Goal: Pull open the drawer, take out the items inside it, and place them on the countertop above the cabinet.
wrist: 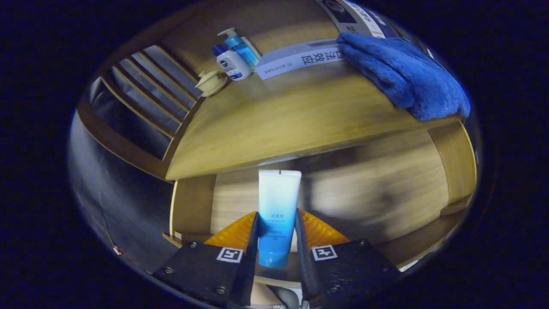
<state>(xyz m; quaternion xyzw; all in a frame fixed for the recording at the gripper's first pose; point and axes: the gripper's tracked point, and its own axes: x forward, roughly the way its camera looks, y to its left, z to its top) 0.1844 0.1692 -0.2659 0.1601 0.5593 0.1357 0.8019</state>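
A white-to-blue squeeze tube (278, 214) stands upright between my fingers, and my gripper (276, 234) is shut on its lower blue half. The tube's flat crimped end points up, just below the front edge of the wooden countertop (283, 124). Behind and below the tube lies the open wooden drawer (364, 193), its pale inside bottom showing to the right of the tube. The drawer's side walls frame it left and right.
On the countertop's far left stand a white bottle (233, 64), a blue pump bottle (241, 47) and a small cream lidded dish (211, 81). A white paper strip (300, 58) lies at the back. A blue fluffy towel (403, 73) covers the right corner. A slatted wooden rail (146, 94) runs left.
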